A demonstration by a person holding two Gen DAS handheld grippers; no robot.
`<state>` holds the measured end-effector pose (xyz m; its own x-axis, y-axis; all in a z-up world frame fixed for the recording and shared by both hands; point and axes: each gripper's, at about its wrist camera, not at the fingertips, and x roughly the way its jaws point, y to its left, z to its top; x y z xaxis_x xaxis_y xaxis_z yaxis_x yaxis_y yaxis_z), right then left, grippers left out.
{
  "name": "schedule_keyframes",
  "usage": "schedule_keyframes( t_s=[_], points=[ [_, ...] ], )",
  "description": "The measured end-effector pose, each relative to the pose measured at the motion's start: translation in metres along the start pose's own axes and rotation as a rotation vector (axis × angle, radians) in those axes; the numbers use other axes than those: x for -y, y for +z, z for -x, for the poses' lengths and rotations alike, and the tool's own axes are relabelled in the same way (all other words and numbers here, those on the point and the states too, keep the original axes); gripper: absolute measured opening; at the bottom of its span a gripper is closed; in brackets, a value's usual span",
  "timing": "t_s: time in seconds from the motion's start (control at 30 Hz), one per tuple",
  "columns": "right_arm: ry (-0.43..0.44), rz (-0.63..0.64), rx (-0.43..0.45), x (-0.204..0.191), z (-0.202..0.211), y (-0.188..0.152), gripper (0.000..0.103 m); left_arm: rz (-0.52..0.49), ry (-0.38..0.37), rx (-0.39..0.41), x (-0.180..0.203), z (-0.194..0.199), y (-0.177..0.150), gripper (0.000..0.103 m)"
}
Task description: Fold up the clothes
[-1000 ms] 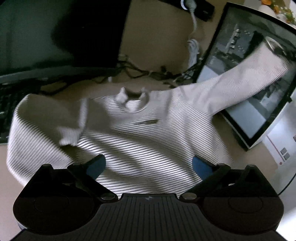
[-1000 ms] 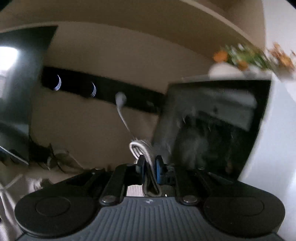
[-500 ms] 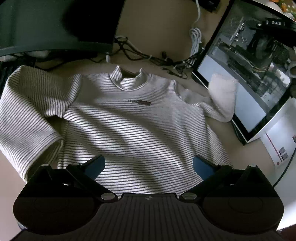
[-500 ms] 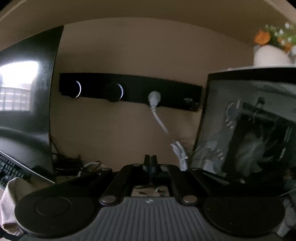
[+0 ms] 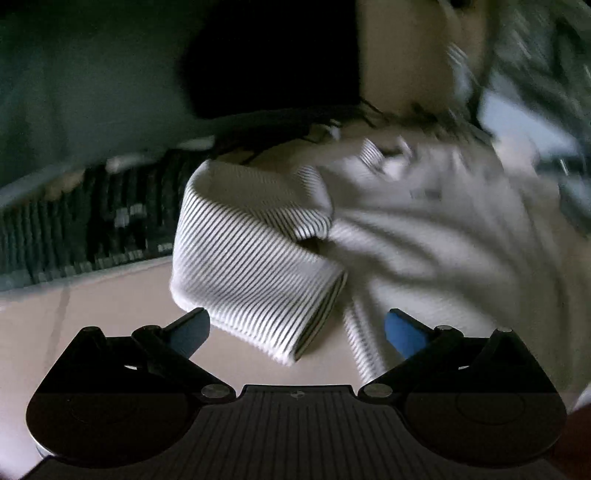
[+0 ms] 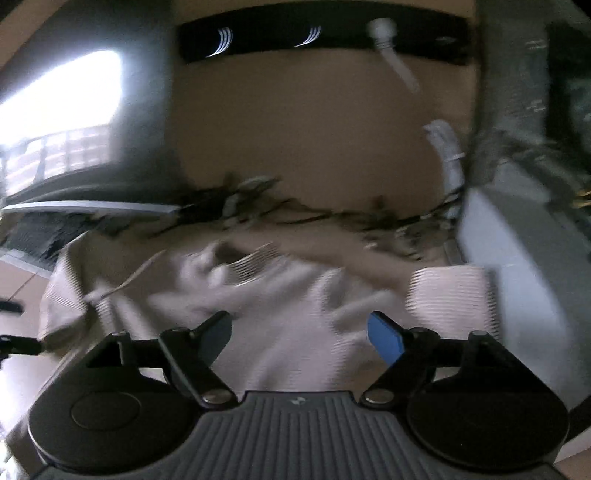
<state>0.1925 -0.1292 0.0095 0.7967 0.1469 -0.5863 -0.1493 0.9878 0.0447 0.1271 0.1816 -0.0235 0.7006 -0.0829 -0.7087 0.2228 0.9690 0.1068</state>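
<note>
A white sweater with thin dark stripes (image 5: 424,236) lies spread on the beige desk, its collar toward the back wall. Its left sleeve (image 5: 255,266) is bent back, with the cuff end just in front of my left gripper (image 5: 297,326). The left gripper is open and empty, low over the desk, with the cuff between its fingers' line. In the right wrist view the sweater (image 6: 280,295) is blurred; its right sleeve cuff (image 6: 447,295) lies by the computer case. My right gripper (image 6: 299,334) is open and empty above the sweater's body.
A dark keyboard (image 5: 85,225) and a monitor (image 5: 92,81) stand at the left. A glass-sided computer case (image 6: 517,206) stands at the right. Tangled cables (image 6: 295,214) run along the back wall under a black power strip (image 6: 325,35).
The right gripper let go of the sleeve, opened and tipped down toward the sweater. The left gripper swung left and lower, to the left sleeve cuff. Both views blur with motion.
</note>
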Motion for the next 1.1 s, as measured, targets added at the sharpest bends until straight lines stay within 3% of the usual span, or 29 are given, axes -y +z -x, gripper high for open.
schedule_keyframes(
  t_s=[0.1, 0.2, 0.27, 0.3, 0.33, 0.37, 0.5, 0.6, 0.8, 0.87, 0.9, 0.93, 1.0, 1.03, 1.07, 1.1],
  points=[
    [0.082, -0.069, -0.046, -0.018, -0.013, -0.007, 0.082, -0.132, 0.068, 0.006, 0.014, -0.010, -0.003, 0.103],
    [0.172, -0.188, -0.098, -0.034, -0.029, -0.012, 0.081, -0.180, 0.141, -0.012, 0.017, -0.031, -0.002, 0.099],
    [0.237, -0.224, -0.114, -0.049, -0.034, -0.012, 0.075, -0.165, 0.151, -0.035, 0.011, -0.044, -0.002, 0.069],
    [0.264, -0.211, -0.120, -0.060, -0.036, -0.010, 0.062, -0.120, 0.129, -0.034, 0.004, -0.045, 0.000, 0.058],
    [0.290, -0.197, -0.125, -0.071, -0.038, -0.008, 0.045, -0.059, 0.107, -0.044, -0.003, -0.044, 0.003, 0.024],
    [0.314, -0.178, -0.130, -0.082, -0.041, -0.006, 0.039, 0.002, 0.085, -0.054, -0.010, -0.043, 0.006, 0.009],
    [0.403, -0.119, -0.134, -0.125, -0.051, 0.002, 0.036, 0.184, -0.002, -0.028, -0.033, -0.021, 0.012, 0.009],
    [0.456, -0.104, -0.154, -0.152, -0.067, 0.005, 0.038, 0.212, -0.022, 0.000, -0.038, -0.003, 0.013, 0.009],
    [0.472, -0.124, -0.202, -0.185, -0.107, 0.010, 0.039, 0.255, -0.012, 0.043, -0.042, 0.017, 0.022, 0.009],
    [0.492, -0.142, -0.208, -0.193, -0.110, 0.012, 0.027, 0.271, -0.015, 0.055, -0.042, 0.022, 0.024, 0.010],
    [0.500, -0.144, -0.209, -0.196, -0.111, 0.013, 0.013, 0.273, -0.023, 0.061, -0.040, 0.021, 0.026, 0.011],
    [0.504, -0.137, -0.204, -0.197, -0.110, 0.015, 0.007, 0.275, -0.032, 0.067, -0.037, 0.019, 0.029, 0.013],
    [0.486, -0.109, -0.171, -0.197, -0.103, 0.020, 0.005, 0.280, -0.048, 0.078, -0.033, 0.016, 0.034, 0.020],
    [0.473, -0.100, -0.151, -0.194, -0.099, 0.025, 0.005, 0.282, -0.056, 0.084, -0.031, 0.014, 0.036, 0.032],
    [0.461, -0.098, -0.129, -0.187, -0.094, 0.031, 0.005, 0.284, -0.065, 0.089, -0.029, 0.013, 0.038, 0.051],
    [0.452, -0.099, -0.108, -0.179, -0.089, 0.039, 0.004, 0.287, -0.073, 0.095, -0.027, 0.011, 0.041, 0.061]
  ],
)
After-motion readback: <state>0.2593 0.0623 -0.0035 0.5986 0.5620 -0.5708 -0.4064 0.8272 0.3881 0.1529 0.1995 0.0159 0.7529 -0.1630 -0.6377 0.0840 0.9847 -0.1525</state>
